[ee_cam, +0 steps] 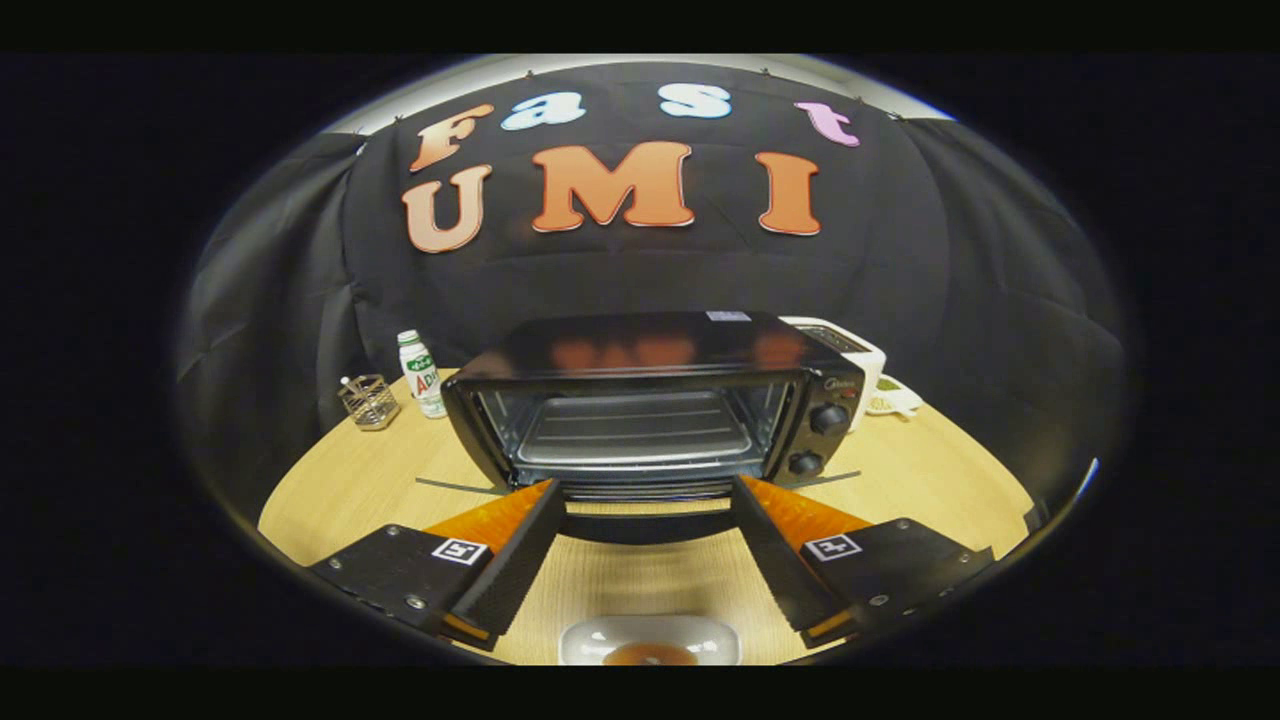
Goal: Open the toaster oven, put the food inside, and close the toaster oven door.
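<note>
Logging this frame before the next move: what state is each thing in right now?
toaster oven: door folded down open, rack bare
food: on its white dish, on the table below the fingers, not yet inside
gripper: fingers spread open, holding nothing
bottle: upright, capped
wire holder: upright

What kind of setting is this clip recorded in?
Likely a staged kitchen-style recording booth: a toaster oven with its door down on a round wooden table, black cloth wall behind. The gripper, jaws open, holds nothing.
</note>
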